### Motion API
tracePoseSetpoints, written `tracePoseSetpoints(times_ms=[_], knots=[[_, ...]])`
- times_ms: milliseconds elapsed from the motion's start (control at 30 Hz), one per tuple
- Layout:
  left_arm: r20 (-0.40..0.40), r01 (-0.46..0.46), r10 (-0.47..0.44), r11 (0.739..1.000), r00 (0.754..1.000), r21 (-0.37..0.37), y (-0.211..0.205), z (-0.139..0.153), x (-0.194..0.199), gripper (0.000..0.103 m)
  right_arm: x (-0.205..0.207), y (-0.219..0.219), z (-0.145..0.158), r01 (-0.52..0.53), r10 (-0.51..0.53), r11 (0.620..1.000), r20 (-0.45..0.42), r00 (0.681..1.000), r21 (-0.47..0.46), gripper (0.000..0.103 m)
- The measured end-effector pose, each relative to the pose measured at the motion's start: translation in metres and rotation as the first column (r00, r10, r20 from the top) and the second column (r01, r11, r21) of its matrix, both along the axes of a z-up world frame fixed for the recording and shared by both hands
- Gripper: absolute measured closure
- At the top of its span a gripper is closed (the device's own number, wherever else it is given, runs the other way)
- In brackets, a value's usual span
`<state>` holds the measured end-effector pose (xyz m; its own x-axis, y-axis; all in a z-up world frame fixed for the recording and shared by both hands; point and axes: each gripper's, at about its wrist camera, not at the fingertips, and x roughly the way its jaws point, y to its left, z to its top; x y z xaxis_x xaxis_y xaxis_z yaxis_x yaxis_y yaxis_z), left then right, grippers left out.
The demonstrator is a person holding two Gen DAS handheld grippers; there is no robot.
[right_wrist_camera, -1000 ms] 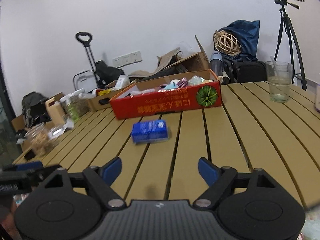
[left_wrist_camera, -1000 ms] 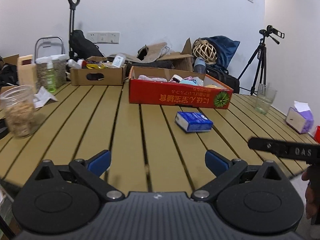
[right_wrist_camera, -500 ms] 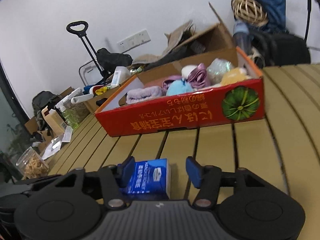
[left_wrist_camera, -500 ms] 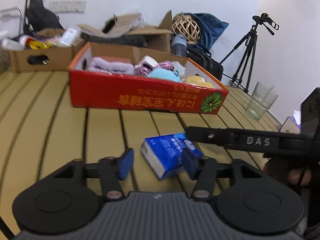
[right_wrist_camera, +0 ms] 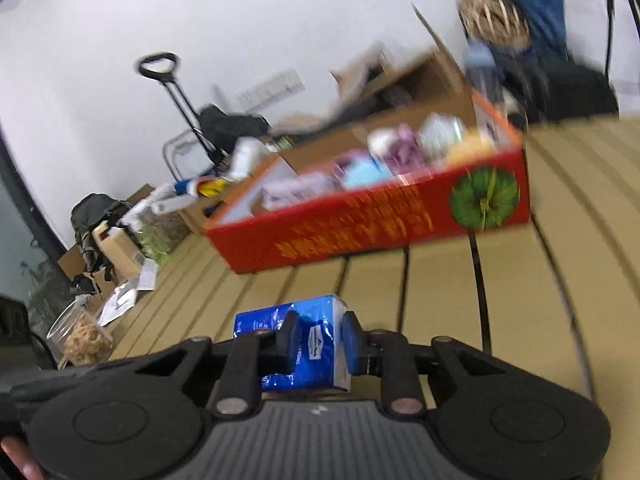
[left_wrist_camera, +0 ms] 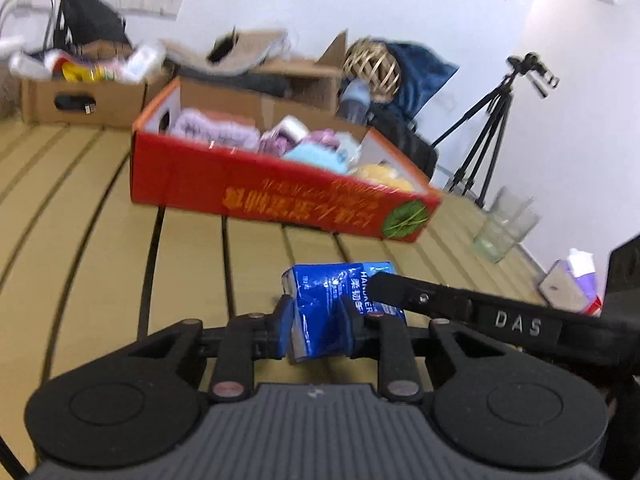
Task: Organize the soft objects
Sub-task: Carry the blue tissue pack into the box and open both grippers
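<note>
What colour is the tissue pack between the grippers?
Blue with white print: tissue pack, clearest in the left wrist view.

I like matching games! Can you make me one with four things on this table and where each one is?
Things:
1. blue tissue pack
2. red box
3. drinking glass
4. purple towel

Places:
A. lying inside the red box, at its far-left end
B. standing alone near the table's right edge
C. squeezed from both ends by the left gripper and the right gripper, whose jaws are closing on it
D. sitting on the slatted table just beyond the tissue pack

Pairs: 1-C, 2-D, 3-B, 4-A
</note>
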<state>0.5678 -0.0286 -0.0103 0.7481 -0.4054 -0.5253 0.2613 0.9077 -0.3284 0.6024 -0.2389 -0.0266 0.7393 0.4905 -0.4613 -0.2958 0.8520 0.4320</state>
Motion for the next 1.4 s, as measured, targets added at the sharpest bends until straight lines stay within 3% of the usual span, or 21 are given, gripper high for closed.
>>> tracePoseSetpoints(times_ms=[100, 367, 533, 667, 833, 933, 1100, 1300, 1400], knots=[[0.032, 0.011, -0.01, 1.0, 0.999, -0.021, -0.004, 0.013, -0.04, 0.079, -0.051, -0.001, 0.018, 0.044, -0.042, 0.999, 0.086, 0.995, -0.02, 0.082], [0.131, 0.064, -0.058, 0.997, 0.99, -0.038, -0.026, 0.052, -0.136, 0.079, -0.165, -0.035, 0.057, 0.097, -0.107, 0.993, 0.17, 0.98, 0.065, 0.082], [0.201, 0.071, -0.061, 0.996, 0.978, -0.046, -0.041, 0.07, -0.162, 0.078, -0.203, -0.049, 0.079, 0.124, -0.137, 0.99, 0.237, 0.962, 0.068, 0.082], [0.226, 0.088, -0.075, 0.995, 0.971, -0.046, -0.054, 0.084, -0.152, 0.078, -0.204, -0.057, 0.094, 0.148, -0.158, 0.987, 0.271, 0.95, 0.057, 0.082], [0.226, 0.122, -0.101, 0.989, 0.969, -0.083, -0.062, 0.109, -0.093, 0.078, -0.159, -0.067, 0.12, 0.161, -0.156, 0.987, 0.323, 0.934, 0.011, 0.082], [0.179, 0.136, -0.111, 0.982, 0.978, -0.133, -0.066, 0.12, -0.03, 0.078, -0.1, -0.078, 0.138, 0.161, -0.158, 0.987, 0.308, 0.938, 0.017, 0.082], [0.108, 0.124, -0.109, 0.981, 0.988, -0.148, -0.069, 0.114, 0.079, 0.078, 0.012, -0.082, 0.15, 0.166, -0.154, 0.986, 0.249, 0.956, -0.027, 0.082], [-0.067, 0.062, -0.074, 0.984, 0.995, -0.164, -0.058, 0.064, 0.196, 0.079, 0.143, -0.066, 0.115, 0.152, -0.144, 0.984, 0.096, 0.985, -0.088, 0.082], [-0.156, 0.042, -0.056, 0.995, 0.986, -0.092, -0.056, 0.034, 0.242, 0.079, 0.195, -0.052, 0.077, 0.144, -0.144, 0.98, 0.01, 0.99, -0.141, 0.082]])
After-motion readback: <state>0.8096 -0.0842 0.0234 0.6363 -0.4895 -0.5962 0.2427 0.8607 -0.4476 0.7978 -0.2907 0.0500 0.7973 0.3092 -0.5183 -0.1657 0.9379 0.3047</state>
